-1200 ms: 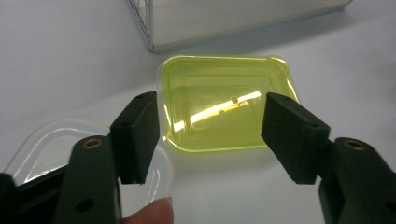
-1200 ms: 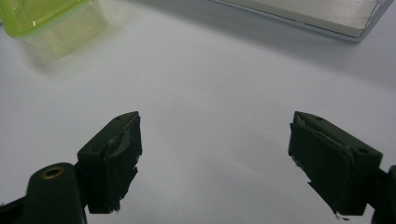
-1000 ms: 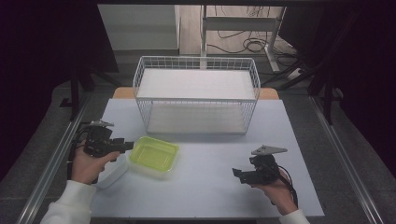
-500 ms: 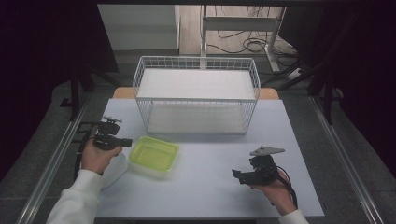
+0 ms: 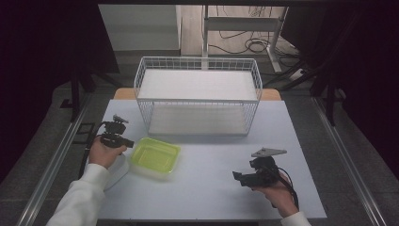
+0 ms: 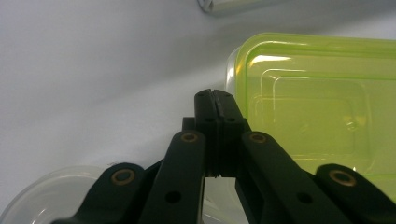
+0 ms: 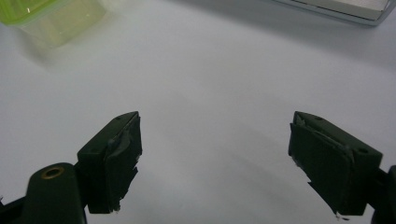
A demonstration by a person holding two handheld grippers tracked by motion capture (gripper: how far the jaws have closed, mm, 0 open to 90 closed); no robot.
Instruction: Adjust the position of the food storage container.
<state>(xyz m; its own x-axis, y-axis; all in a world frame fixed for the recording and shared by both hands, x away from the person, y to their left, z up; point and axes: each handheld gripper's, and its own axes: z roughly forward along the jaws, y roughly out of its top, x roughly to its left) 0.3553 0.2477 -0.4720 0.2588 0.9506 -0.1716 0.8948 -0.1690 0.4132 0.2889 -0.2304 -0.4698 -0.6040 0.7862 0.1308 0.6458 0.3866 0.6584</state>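
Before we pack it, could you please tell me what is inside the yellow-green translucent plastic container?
The yellow-green translucent plastic container appears empty: only its moulded bottom shows. Its near corner is hidden behind the left gripper.

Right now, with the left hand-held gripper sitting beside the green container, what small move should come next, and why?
Probably open the left hand-held gripper before going further. Its jaws are pressed together with nothing between them, tips beside the near edge of the green container, so it cannot take the rim as it stands. The right hand-held gripper is open above the bare table.
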